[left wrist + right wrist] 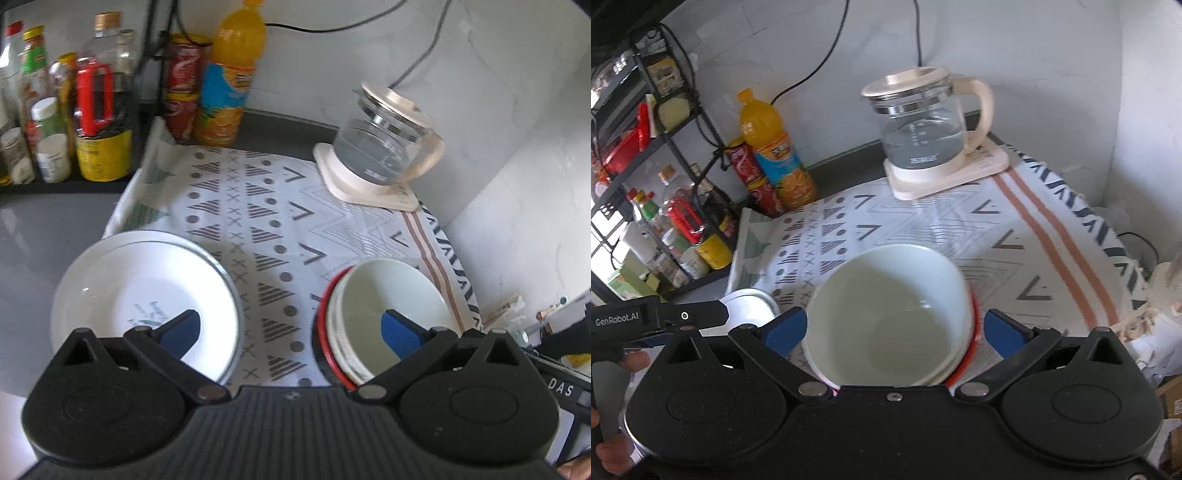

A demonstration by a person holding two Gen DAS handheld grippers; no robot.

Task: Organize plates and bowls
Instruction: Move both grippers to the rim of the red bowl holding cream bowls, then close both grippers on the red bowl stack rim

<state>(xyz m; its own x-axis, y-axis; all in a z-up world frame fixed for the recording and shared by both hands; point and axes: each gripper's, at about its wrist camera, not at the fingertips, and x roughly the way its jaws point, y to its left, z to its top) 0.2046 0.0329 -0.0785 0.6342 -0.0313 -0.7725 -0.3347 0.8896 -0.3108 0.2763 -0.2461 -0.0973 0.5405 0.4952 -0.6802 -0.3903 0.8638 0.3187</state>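
Right wrist view, white bowl (886,314), red-rimmed stack

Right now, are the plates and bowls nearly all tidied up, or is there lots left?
Partly done. The bowl stack is already nested: a white bowl inside others, one red-rimmed. Nothing is in hand: the left claw and the right claw are both open, the right one straddling the stack. The white plate lies by itself on the patterned cloth, so it still needs a place.

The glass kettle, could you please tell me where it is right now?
The glass kettle stands on its cream base at the patterned cloth's far right corner, right of the orange juice bottle.
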